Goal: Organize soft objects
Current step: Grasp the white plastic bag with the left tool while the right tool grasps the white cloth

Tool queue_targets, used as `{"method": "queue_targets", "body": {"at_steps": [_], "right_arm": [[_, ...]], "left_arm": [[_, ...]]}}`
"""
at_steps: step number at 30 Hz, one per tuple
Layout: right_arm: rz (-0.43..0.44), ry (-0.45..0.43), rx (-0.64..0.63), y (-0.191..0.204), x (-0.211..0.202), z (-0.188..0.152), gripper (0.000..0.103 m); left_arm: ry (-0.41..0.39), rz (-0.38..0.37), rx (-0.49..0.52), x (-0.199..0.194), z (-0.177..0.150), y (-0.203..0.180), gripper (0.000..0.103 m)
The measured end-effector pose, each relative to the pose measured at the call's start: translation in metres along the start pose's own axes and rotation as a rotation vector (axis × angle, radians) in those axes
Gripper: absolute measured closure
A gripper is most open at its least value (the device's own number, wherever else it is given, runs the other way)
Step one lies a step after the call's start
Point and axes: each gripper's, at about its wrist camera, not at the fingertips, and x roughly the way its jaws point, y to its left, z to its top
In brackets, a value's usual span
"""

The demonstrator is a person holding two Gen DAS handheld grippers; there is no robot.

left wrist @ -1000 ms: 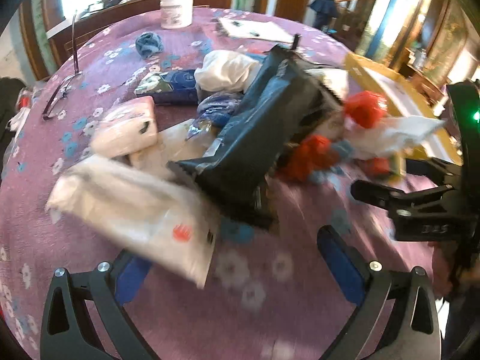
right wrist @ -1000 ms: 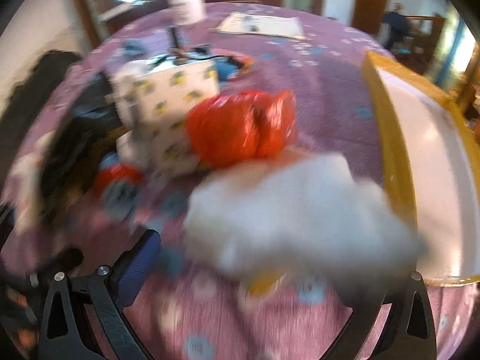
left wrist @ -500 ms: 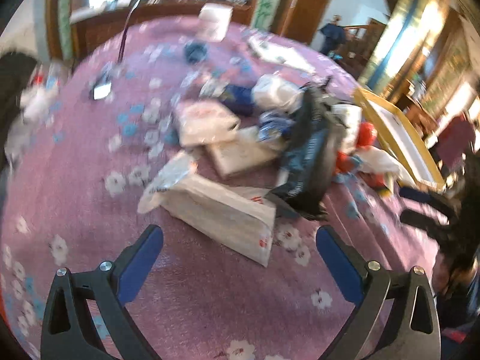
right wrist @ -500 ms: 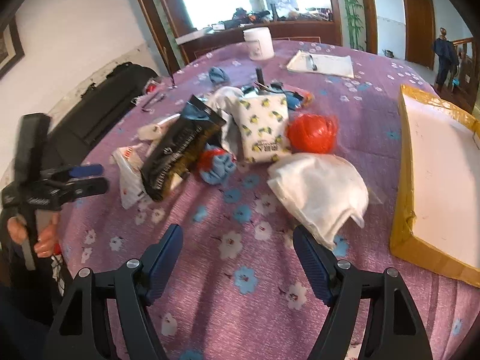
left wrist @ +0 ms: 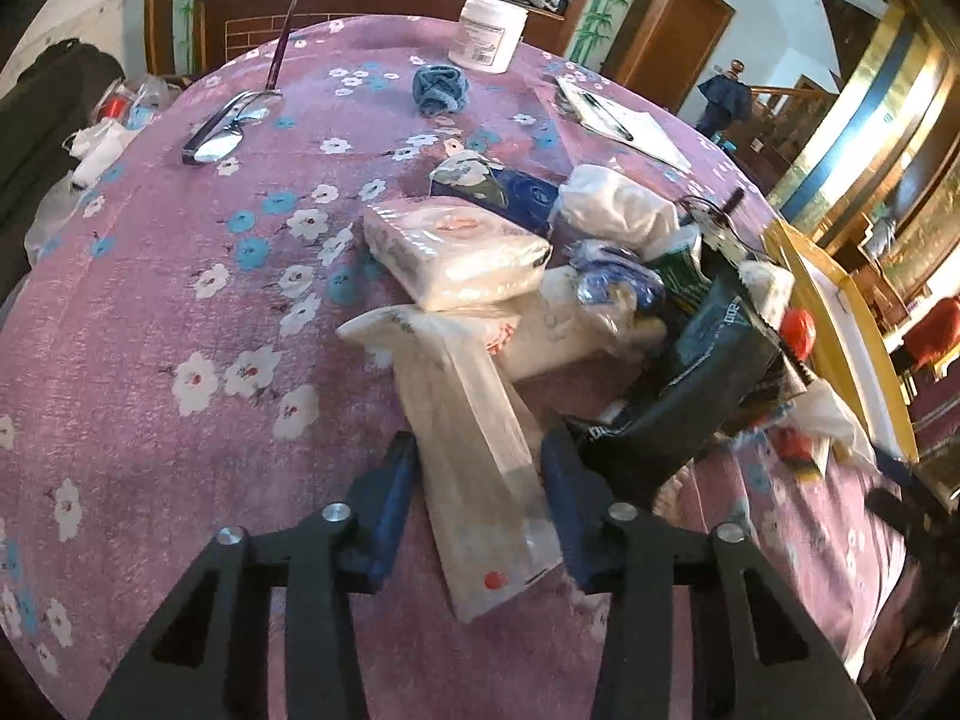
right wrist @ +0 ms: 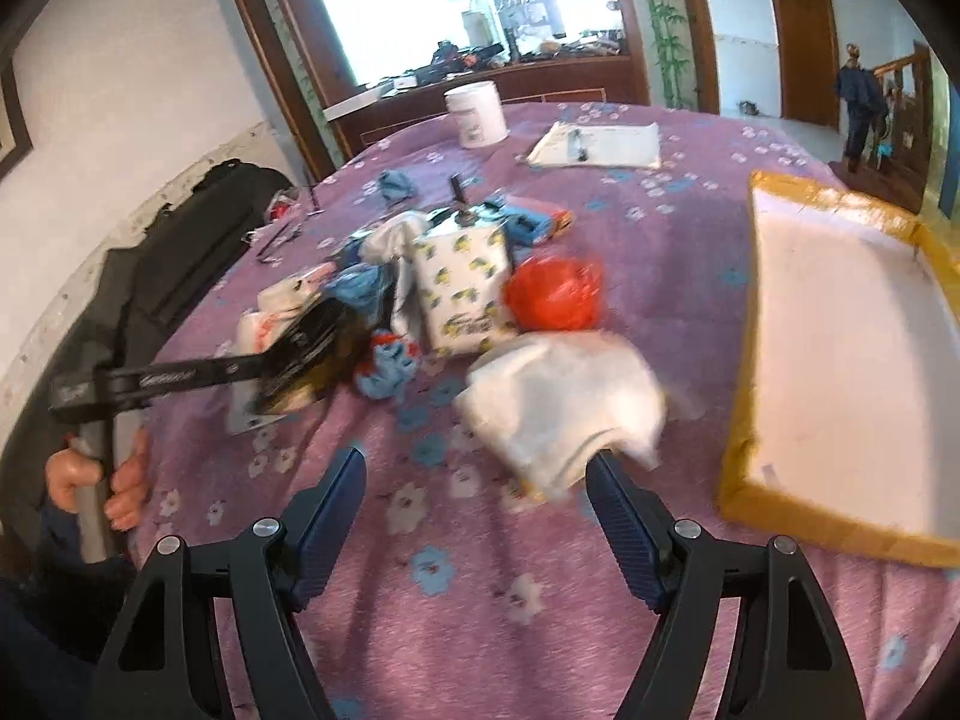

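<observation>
left hand-held gripper point(left wrist: 477, 483): jaws closing in around the long, flat, clear-and-white plastic packet point(left wrist: 474, 450). The packet sits right between the blue pads; can't really tell if they're pressing on it yet.
packet look: crinkly, see-through film, small red dot near the end closest to the camera. Far end runs under the pile ahead of the gripper.
pile ahead of left gripper: a wrapped white tissue pack point(left wrist: 456, 252) straight ahead, with a dark blue floral pouch point(left wrist: 501, 189) behind it. A shiny black foil bag point(left wrist: 690, 384) lies just right of the pads, and a small blue cloth ball point(left wrist: 440, 88) is far ahead.
right hand-held gripper point(right wrist: 477, 501): jaws spread, nothing between them. The crumpled white cloth bundle point(right wrist: 564, 402) lies just ahead, near the right pad, bit blurry.
beyond the white bundle: red crinkly plastic ball point(right wrist: 555, 294) and a white pack with a yellow print point(right wrist: 465, 294).
right of right gripper: shallow cardboard tray with a white inside point(right wrist: 840, 360).
bench point(left wrist: 180, 300): round, covered in a purple cloth with white and blue flowers.
room: white tub point(left wrist: 489, 33) at the far edge, wooden-framed window behind it.
</observation>
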Motion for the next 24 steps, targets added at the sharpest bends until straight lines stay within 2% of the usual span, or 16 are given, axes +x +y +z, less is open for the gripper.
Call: {"method": "queue_targets", "body": {"at_steps": [4, 7, 11, 12, 13, 14, 15, 17, 19, 24], "right_arm": [[-0.053, -0.013, -0.004, -0.009, 0.005, 0.016, 0.023], [-0.077, 0.018, 0.014, -0.017, 0.025, 0.030, 0.023], [-0.120, 0.079, 0.006, -0.018, 0.052, 0.038, 0.023], [-0.124, 0.104, 0.002, -0.017, 0.060, 0.038, 0.031], [-0.131, 0.114, -0.001, -0.016, 0.064, 0.037, 0.046], [-0.148, 0.109, -0.002, -0.015, 0.064, 0.036, 0.078], [-0.147, 0.103, 0.005, -0.016, 0.062, 0.035, 0.083], [-0.116, 0.076, 0.035, -0.017, 0.052, 0.033, 0.090], [-0.093, 0.034, 0.040, -0.014, 0.039, 0.031, 0.090], [-0.020, -0.067, 0.048, -0.006, 0.002, 0.029, 0.090]], "left_arm": [[0.011, 0.000, 0.015, -0.007, -0.006, 0.007, 0.066], [0.015, 0.012, 0.009, -0.003, -0.004, 0.007, 0.064], [0.015, 0.024, 0.018, 0.004, -0.003, 0.003, 0.050], [0.011, 0.027, 0.031, 0.005, -0.003, 0.000, 0.047], [0.006, 0.032, 0.039, 0.005, -0.003, -0.001, 0.048], [-0.002, 0.033, 0.037, 0.006, -0.003, -0.001, 0.052], [-0.017, 0.035, 0.030, 0.005, -0.003, 0.000, 0.066], [-0.031, 0.017, 0.022, 0.001, -0.005, 0.002, 0.070], [-0.050, -0.032, 0.012, -0.008, -0.006, 0.006, 0.071], [-0.130, -0.081, 0.029, -0.042, -0.005, 0.003, 0.072]]}}
